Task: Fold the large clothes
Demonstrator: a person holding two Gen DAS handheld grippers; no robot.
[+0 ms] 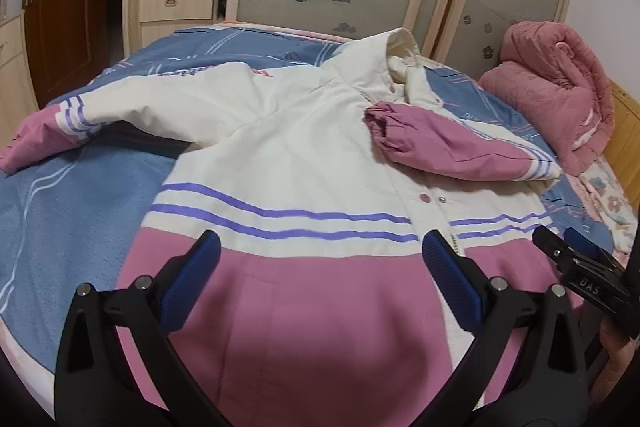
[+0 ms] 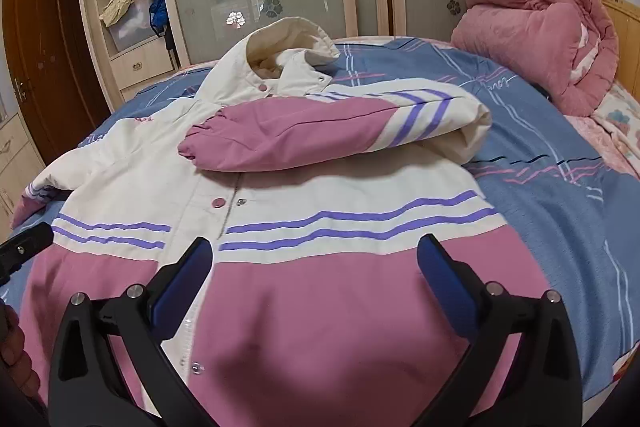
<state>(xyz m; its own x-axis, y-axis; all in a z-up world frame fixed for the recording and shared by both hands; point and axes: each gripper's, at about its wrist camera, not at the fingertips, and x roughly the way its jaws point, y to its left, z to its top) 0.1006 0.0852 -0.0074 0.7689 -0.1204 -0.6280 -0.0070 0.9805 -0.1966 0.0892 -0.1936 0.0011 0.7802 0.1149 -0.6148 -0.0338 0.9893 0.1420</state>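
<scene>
Both the left tongs (image 1: 320, 255) and right tongs (image 2: 316, 259) are hovering spread and empty over the jacket's (image 1: 304, 155) pink hem. The jacket is lying on the bed (image 1: 80, 195), long axis running away toward its hood (image 2: 288, 43). Beyond the hem, the outstretched sleeve (image 1: 80, 115) is lying nearer the left tongs.

1. The left tool (image 1: 320, 259) has two black plastic arms, each faced with a ribbed blue pad (image 1: 448, 283).
2. Round silver pivot pins (image 1: 143, 282) sit on its arm links.
3. The right tool (image 2: 316, 267) is built the same: black arms, blue pads, silver pins.
4. At four o'clock in the left wrist view, its black finger carries the white letters "DAS" (image 1: 590, 289).
</scene>
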